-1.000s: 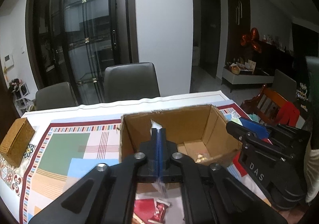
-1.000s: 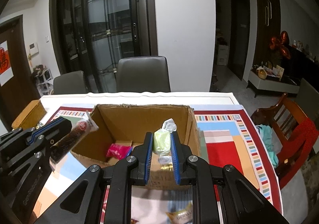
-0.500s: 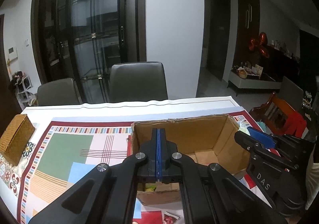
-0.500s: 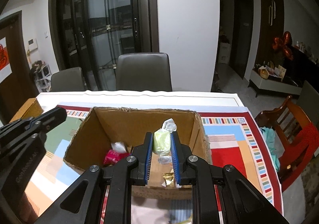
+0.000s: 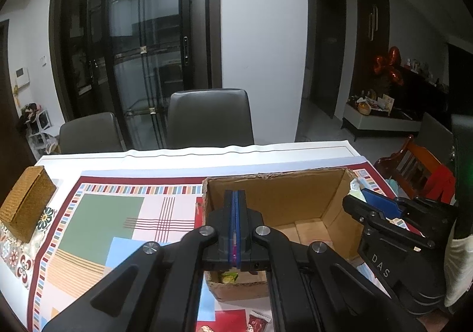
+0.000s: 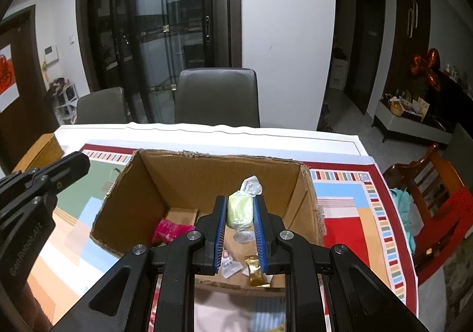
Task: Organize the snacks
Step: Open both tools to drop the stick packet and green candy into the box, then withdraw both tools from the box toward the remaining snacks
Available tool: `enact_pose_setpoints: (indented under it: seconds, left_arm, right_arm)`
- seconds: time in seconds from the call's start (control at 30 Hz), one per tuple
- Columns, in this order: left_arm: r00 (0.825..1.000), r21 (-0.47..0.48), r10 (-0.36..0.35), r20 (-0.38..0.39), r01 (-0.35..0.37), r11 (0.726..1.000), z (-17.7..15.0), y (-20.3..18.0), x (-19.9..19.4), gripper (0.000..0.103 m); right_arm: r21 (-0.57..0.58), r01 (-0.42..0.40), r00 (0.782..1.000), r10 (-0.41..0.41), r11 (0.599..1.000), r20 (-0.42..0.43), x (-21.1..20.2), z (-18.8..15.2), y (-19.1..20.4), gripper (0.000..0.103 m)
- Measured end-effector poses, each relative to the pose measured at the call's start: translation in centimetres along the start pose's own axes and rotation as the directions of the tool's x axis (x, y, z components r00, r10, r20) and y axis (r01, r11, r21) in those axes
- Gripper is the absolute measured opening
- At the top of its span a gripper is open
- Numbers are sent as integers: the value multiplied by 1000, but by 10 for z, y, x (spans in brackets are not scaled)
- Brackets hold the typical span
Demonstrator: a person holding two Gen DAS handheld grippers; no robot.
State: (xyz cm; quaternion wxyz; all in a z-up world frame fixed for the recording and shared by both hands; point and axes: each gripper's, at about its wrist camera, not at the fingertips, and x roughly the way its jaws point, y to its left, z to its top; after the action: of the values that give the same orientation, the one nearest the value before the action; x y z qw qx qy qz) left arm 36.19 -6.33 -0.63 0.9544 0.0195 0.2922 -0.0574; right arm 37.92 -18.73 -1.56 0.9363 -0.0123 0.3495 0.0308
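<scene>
Right gripper [image 6: 239, 213] clamping green candy [image 6: 239, 210] over cardboard box [image 6: 207, 172]; left gripper [image 5: 235, 213] shut, empty. Probably just needs letting go next.

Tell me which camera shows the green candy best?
The right wrist view. There the pale green candy sits clamped in the right claw above the cardboard box, wrapper twists showing. The left wrist view only catches a bit of its wrapper beside that claw.
</scene>
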Motion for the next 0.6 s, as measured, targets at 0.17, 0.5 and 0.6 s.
enact_pose_setpoints:
  seconds: [0.17, 0.5, 0.6]
  left_arm:
    - [1000, -4, 8, -1, -8, 1000, -1, 2, 0, 28]
    - [1000, -23, 29, 7, -29, 999, -2, 8, -1, 61]
    - [999, -32, 33, 9, -33, 999, -3, 11, -2, 65]
  right_arm:
    - [-13, 13, 1000, -13, 1000, 3, 1, -1, 3, 49]
    - [-10, 49, 999, -49, 999, 16, -5, -2, 2, 72]
    - [-8, 61, 998, -61, 998, 25, -8, -2, 1, 75]
